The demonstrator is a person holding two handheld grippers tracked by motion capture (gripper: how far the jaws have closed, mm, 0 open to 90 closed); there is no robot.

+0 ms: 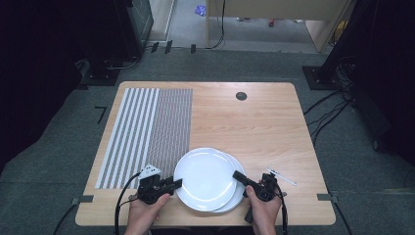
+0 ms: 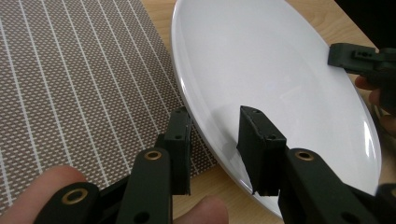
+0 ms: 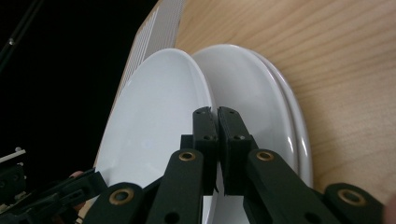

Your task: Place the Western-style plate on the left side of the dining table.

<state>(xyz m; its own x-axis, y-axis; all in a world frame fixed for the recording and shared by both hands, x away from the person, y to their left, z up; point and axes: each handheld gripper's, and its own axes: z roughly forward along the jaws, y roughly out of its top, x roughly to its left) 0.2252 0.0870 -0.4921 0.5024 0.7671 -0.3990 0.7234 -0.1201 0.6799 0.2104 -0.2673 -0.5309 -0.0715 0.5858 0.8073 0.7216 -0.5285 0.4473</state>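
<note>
Claws pinch top plate at opposite rims.

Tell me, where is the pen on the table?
In the high view the pen lies near the table's front right, just right of the right tongs.

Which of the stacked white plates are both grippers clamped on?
The top plate: the left gripper and right gripper pinch its opposite rims, and it sits shifted left of the plates beneath.
</note>
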